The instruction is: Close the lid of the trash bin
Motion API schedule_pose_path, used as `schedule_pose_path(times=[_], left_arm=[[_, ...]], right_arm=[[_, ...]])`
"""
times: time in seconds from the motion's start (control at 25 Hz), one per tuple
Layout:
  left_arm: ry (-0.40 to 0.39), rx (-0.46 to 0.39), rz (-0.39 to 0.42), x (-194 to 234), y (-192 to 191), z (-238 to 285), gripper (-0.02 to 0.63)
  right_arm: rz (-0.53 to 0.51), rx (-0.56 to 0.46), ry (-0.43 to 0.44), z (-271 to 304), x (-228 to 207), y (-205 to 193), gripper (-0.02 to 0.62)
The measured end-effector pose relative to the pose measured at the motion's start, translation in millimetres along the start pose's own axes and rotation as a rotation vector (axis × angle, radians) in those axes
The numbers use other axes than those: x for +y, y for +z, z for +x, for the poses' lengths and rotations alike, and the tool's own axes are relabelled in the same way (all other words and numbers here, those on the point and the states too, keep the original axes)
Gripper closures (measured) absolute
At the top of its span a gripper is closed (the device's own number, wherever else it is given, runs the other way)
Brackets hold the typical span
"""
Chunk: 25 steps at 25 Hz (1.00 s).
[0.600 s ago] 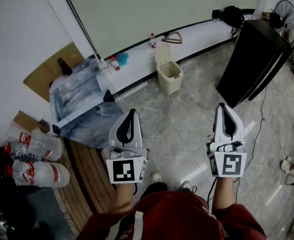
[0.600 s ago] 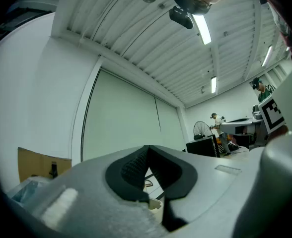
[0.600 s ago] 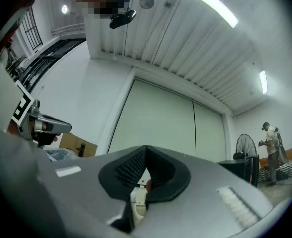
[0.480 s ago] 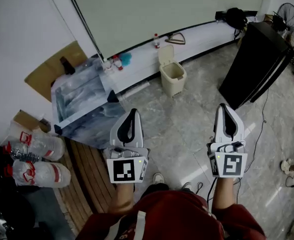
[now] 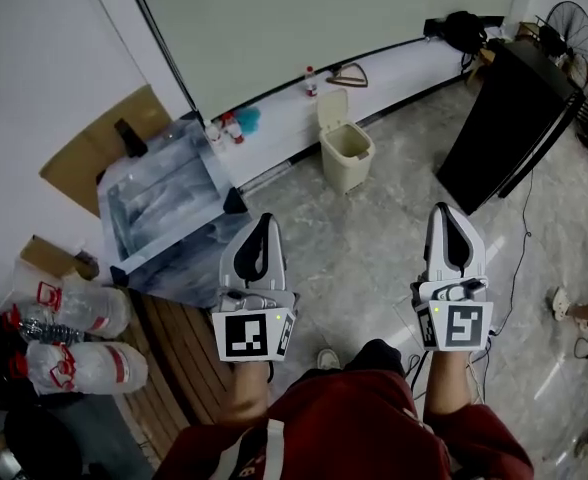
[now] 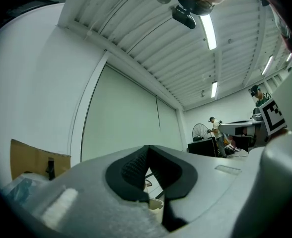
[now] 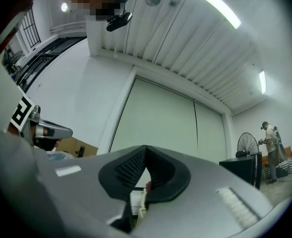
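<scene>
A beige trash bin (image 5: 342, 156) stands on the floor by the white ledge, its lid (image 5: 329, 108) hinged up and open. Both grippers are held side by side well short of it, pointing toward it. My left gripper (image 5: 265, 222) is shut with nothing between its jaws. My right gripper (image 5: 446, 210) is also shut and empty. In the left gripper view a sliver of the bin (image 6: 155, 204) shows under the closed pads. The right gripper view shows a strip of the bin (image 7: 142, 202) in the same way.
A black cabinet (image 5: 509, 118) stands right of the bin, with a fan (image 5: 564, 23) behind it. A marbled table (image 5: 164, 203), wrapped bottle packs (image 5: 74, 313) and wooden planks (image 5: 174, 358) lie to the left. Small bottles (image 5: 309, 80) sit on the ledge. Another person's foot (image 5: 564, 308) is at the right edge.
The head view has shifted slightly and the wearer's leg has come forward. Both grippers keep their places and stay shut.
</scene>
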<state>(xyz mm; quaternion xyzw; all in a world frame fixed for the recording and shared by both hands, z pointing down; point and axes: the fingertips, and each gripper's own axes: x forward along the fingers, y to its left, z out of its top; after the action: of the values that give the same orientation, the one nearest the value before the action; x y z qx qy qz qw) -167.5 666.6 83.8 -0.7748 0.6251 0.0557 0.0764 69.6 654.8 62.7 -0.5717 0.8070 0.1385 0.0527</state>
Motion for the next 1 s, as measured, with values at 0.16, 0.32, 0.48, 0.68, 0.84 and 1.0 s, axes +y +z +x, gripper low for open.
schedule_pose_path(times=[0.16, 0.32, 0.48, 0.68, 0.84, 1.0], left_arm=[[-0.009, 0.01, -0.008, 9, -9, 5, 0.604], [-0.009, 0.021, -0.007, 16, -18, 16, 0.604], [0.005, 0.024, -0.001, 21, -25, 33, 0.604], [0.019, 0.023, 0.002, 27, -36, 70, 0.604], [0.018, 0.021, 0.004, 25, -43, 114, 0.604], [0.014, 0.037, 0.007, 17, -51, 166, 0.604]], right_arm=[[-0.02, 0.0, -0.016, 5, 0, -7, 0.597], [-0.022, 0.005, -0.015, 18, 2, -16, 0.597], [-0.025, 0.021, 0.003, 36, -2, -30, 0.597], [-0.018, 0.016, -0.002, 67, -18, -46, 0.595], [-0.005, 0.023, -0.015, 97, -46, -62, 0.597], [-0.009, 0.049, -0.014, 132, -78, -82, 0.595]])
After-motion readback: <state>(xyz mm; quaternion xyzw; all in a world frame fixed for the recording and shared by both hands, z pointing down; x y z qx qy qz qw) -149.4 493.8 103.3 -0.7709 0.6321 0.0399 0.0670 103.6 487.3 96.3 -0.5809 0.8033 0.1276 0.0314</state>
